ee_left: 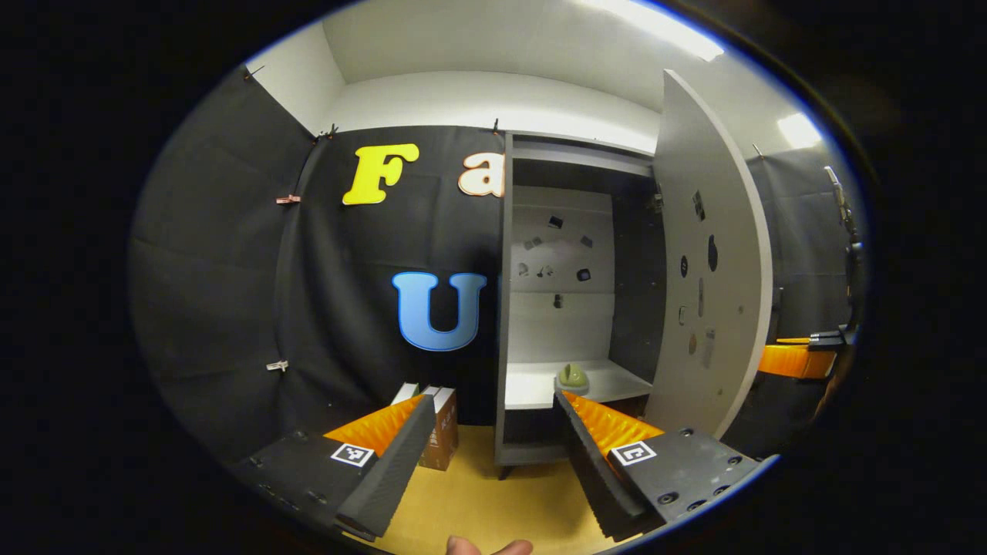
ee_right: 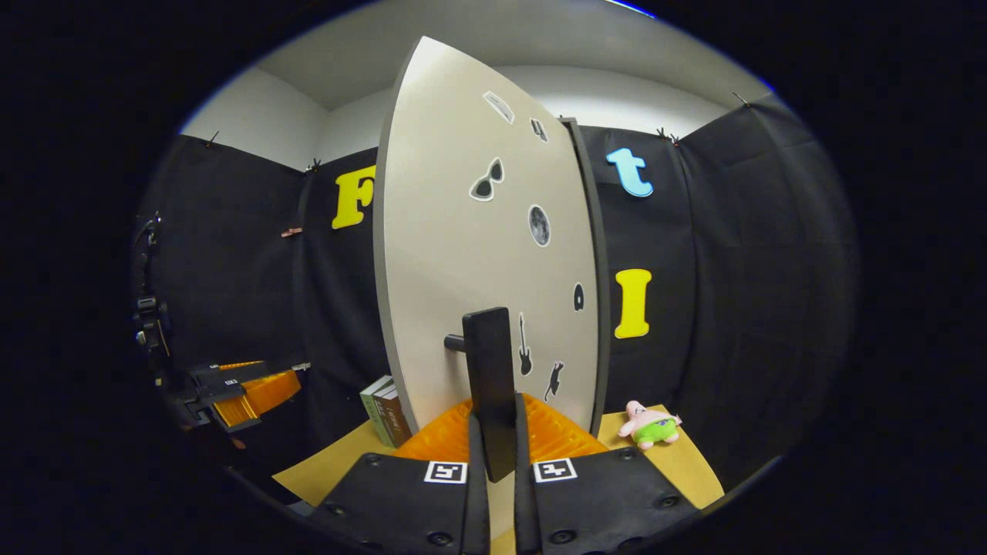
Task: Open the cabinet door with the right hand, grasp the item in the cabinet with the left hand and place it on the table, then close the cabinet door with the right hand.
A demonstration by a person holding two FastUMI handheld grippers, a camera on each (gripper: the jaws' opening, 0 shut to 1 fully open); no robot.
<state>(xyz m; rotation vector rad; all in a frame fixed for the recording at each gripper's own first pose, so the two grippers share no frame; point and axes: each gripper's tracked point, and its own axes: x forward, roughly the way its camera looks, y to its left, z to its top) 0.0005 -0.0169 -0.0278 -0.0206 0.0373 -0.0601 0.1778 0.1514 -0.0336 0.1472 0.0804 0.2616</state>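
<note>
The grey cabinet (ee_left: pixel 505 308) stands open, its door (ee_left: pixel 705 254) swung out to the right. On the white shelf (ee_left: pixel 532 385) inside lies a small green item (ee_left: pixel 572 376). My left gripper (ee_left: pixel 493 408) is open and empty, in front of the cabinet and short of the shelf. In the right gripper view the door (ee_right: pixel 463 231) fills the middle and my right gripper (ee_right: pixel 495 420) is shut on its dark upright handle (ee_right: pixel 490 378). The left gripper (ee_right: pixel 247 389) also shows at the far left of that view.
Boxes (ee_left: pixel 439 428) stand on the wooden table (ee_left: pixel 478 493) left of the cabinet, seen as books (ee_right: pixel 385 420) in the right gripper view. A pink and green plush toy (ee_right: pixel 651 425) lies on the table right of the door. Black cloth walls enclose the booth.
</note>
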